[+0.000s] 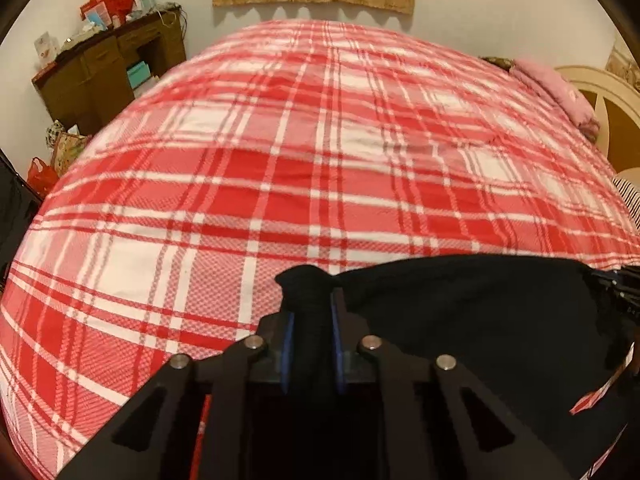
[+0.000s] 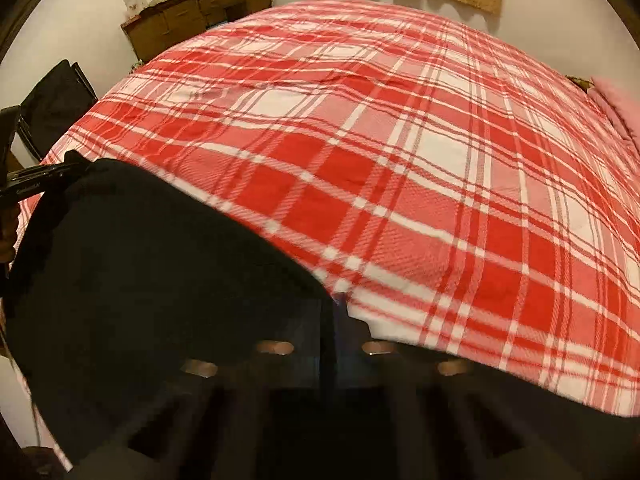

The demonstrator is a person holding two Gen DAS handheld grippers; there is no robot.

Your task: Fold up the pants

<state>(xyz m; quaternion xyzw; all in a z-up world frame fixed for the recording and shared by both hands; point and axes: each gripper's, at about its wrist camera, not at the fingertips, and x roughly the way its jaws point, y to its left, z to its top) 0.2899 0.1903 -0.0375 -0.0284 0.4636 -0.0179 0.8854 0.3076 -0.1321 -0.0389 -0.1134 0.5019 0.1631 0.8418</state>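
Note:
The black pants [image 1: 460,312] hang stretched between my two grippers above the near edge of a bed with a red and white plaid cover [image 1: 300,152]. My left gripper [image 1: 312,312] is shut on a bunched corner of the pants between its blue pads. In the right wrist view the pants [image 2: 152,272] drape over the lower left and hide most of my right gripper [image 2: 334,316], which looks shut on the cloth. The left gripper [image 2: 52,178] shows at the far left edge there, holding the other corner.
The plaid cover [image 2: 400,160] spans the whole bed. A brown dresser [image 1: 104,68] with clutter stands at the far left wall. Pink bedding [image 1: 556,92] and a cream headboard [image 1: 600,92] are at the far right. A dark chair [image 2: 56,108] stands beside the bed's left side.

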